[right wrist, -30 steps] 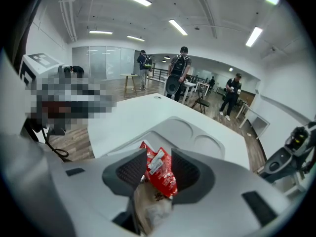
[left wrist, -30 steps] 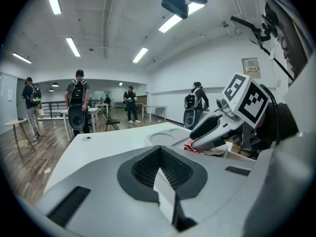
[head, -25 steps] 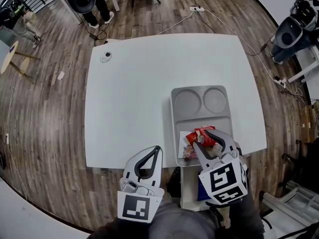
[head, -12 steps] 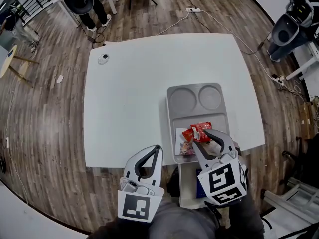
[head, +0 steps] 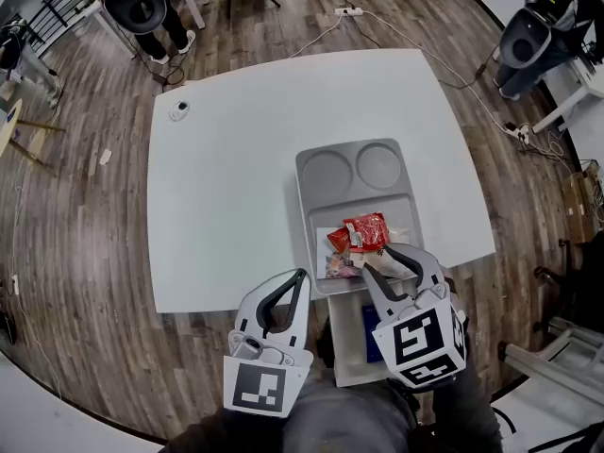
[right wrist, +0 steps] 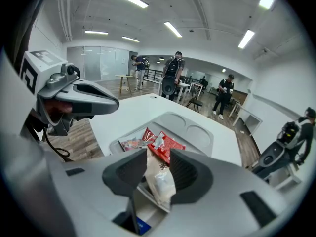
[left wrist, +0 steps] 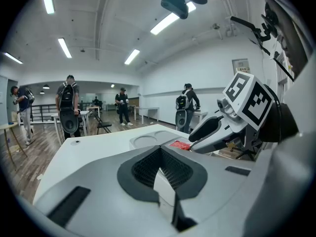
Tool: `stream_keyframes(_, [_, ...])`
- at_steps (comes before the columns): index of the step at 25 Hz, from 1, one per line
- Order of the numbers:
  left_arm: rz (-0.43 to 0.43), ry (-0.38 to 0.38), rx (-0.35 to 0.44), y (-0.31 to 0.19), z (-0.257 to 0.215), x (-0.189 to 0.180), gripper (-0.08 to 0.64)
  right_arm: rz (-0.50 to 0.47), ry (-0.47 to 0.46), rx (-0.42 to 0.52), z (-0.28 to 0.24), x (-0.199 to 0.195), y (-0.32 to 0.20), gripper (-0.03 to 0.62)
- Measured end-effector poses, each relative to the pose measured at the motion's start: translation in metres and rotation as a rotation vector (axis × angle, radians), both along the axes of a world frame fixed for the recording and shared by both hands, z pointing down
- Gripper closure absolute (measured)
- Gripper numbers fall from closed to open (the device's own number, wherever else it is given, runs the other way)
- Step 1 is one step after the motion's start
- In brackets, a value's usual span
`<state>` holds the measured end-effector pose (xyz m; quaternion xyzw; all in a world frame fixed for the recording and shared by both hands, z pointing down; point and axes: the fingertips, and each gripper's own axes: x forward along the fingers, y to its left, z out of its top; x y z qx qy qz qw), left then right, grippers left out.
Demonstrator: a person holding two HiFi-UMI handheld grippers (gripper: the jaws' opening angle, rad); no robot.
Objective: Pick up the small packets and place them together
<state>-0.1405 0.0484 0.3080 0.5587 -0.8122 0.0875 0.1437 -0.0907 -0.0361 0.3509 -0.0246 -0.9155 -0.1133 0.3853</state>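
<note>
- Right tongs (head: pixel 389 262): pinching a pale packet (right wrist: pixel 160 181) between the pads. The packet hangs slack below the grip, so a loose hold or a jerk could let it slide out.
- Pale packet, position: at the near rim of the tray (head: pixel 304 196), just near of the red packet (head: pixel 363 231) and pink packet (head: pixel 338 264), which lie touching in the tray's near compartment.
- Risk, early release: this rim sits close to the near edge of the surface (head: pixel 226 187). A packet let go here may miss the tray and fall to the white stand (head: pixel 347 347) below or to the floor.
- Risk, rim landing: a packet set half on the rim could tip outward instead of joining the other two.
- Risk, pile disturbance: tongs brought down too low or too far could press on the red packet, drag it, or push both packets apart.
- Risk, tray shift: a push against the light tray could slide it across the surface, and nothing steadies it.
- Left tongs (head: pixel 300 276): pressed together, nothing between them. They sit near of the surface edge, well apart from the tray, and give it no support.
- Risk, sticking: a crumpled wrapper could cling to a pad when the right tongs spread and lift away with them.
</note>
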Motion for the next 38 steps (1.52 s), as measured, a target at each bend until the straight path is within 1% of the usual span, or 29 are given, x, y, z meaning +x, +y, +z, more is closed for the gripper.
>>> stream_keyframes(5, [0.041, 0.001, -0.003, -0.005, 0.002, 0.019, 0.56, 0.023, 0.005, -0.009, 0.004, 0.021, 0.003, 0.451])
stream_keyframes(10, [0.083, 0.022, -0.006, -0.01, 0.006, 0.038, 0.56, 0.049, 0.019, -0.027, 0.01, 0.044, 0.013, 0.451])
stream_keyframes(14, [0.122, 0.028, -0.023, -0.011, 0.011, 0.049, 0.56, 0.069, 0.039, -0.045, 0.02, 0.059, 0.023, 0.451])
stream_keyframes(18, [0.141, 0.033, -0.034, -0.007, 0.016, 0.057, 0.56, 0.077, 0.063, -0.067, 0.033, 0.07, 0.034, 0.451])
stream_keyframes(22, [0.148, 0.04, -0.046, -0.004, 0.022, 0.061, 0.56, 0.053, 0.105, -0.083, 0.052, 0.077, 0.049, 0.451])
stream_keyframes(24, [0.151, 0.039, -0.05, -0.003, 0.025, 0.062, 0.56, 0.042, 0.125, -0.074, 0.062, 0.079, 0.053, 0.451])
stream_keyframes(28, [0.151, 0.036, -0.057, -0.001, 0.032, 0.061, 0.56, 0.006, 0.157, -0.007, 0.073, 0.079, 0.056, 0.438])
stream_keyframes(31, [0.141, 0.038, -0.058, 0.001, 0.036, 0.058, 0.56, -0.039, 0.204, 0.021, 0.081, 0.076, 0.062, 0.405])
stream_keyframes(35, [0.132, 0.04, -0.052, 0.005, 0.036, 0.051, 0.56, -0.067, 0.256, -0.003, 0.089, 0.075, 0.068, 0.388])
stream_keyframes(38, [0.13, 0.042, -0.045, 0.005, 0.035, 0.045, 0.56, -0.062, 0.278, -0.005, 0.092, 0.074, 0.068, 0.389])
